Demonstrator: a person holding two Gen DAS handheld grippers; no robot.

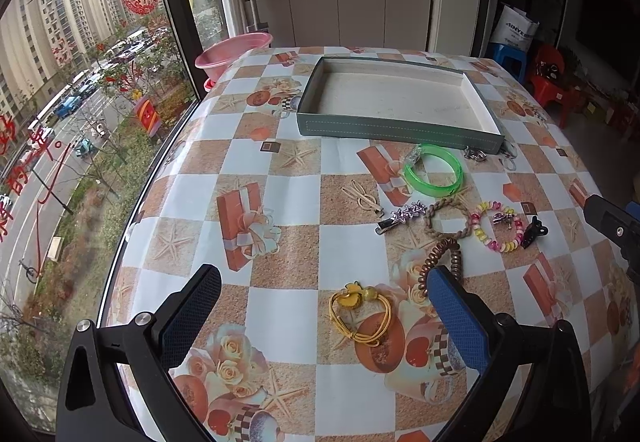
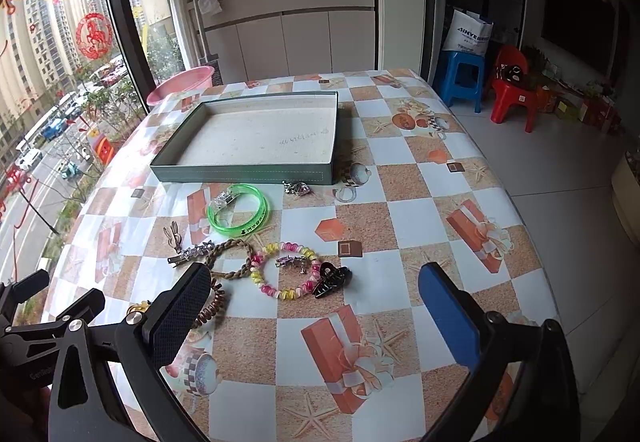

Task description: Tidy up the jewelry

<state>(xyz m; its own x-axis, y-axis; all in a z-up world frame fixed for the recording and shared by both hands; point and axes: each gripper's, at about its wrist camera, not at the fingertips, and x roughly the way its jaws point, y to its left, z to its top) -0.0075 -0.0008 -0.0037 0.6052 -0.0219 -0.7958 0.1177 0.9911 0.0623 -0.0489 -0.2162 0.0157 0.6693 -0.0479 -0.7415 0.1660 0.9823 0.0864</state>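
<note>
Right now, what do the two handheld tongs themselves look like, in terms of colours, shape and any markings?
Both tongs match. The left tongs and the right tongs each have a black angular frame with triangular cut-outs and silver screw heads. Each carries two flat, rounded rectangular pads: one black with a fine mesh texture, the other bright blue. Faint white lettering, unreadable, shows on the neighbouring black frame. No cables or sleeves are visible.

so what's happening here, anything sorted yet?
Nothing yet. A person holds both grippers open above the checked tablecloth: left gripper over the yellow elastic hair tie, right gripper near the black claw clip. The shallow green tray is empty; the green plastic bangle and other pieces lie loose in front of it.
</note>
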